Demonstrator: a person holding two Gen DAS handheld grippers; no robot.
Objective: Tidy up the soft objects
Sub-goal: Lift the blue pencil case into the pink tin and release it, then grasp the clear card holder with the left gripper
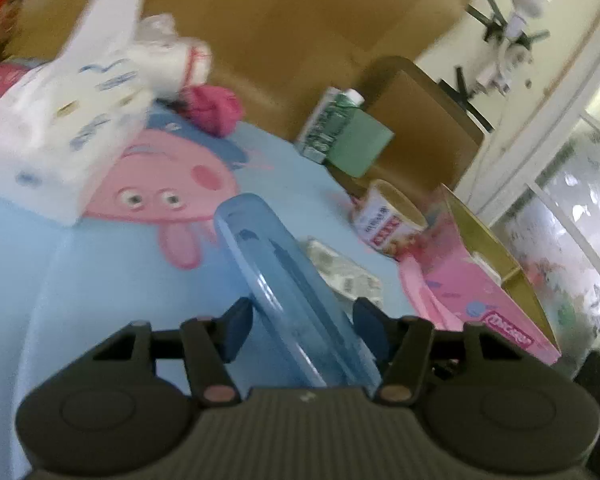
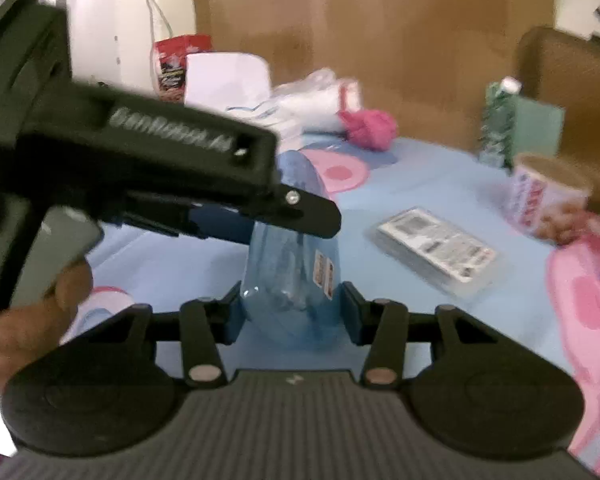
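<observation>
A translucent blue plastic case [image 1: 284, 280] is held above a light-blue bed sheet with a pink cartoon pig [image 1: 168, 184]. My left gripper [image 1: 300, 320] is shut on one end of it. My right gripper [image 2: 292, 312] is shut on the other end [image 2: 296, 280]; the left gripper's body [image 2: 140, 160] crosses the right wrist view. A white tissue pack [image 1: 64, 128], a white plastic-wrapped bundle [image 1: 172, 60] and a pink soft ball [image 1: 212, 108] lie at the far side.
A flat wrapped packet [image 2: 436, 252] lies on the sheet. A paper cup [image 1: 388, 220] on its side, a pink box [image 1: 480, 292], a green box [image 1: 360, 140] and a green carton [image 1: 328, 120] sit at right. A brown headboard [image 1: 280, 20] is behind.
</observation>
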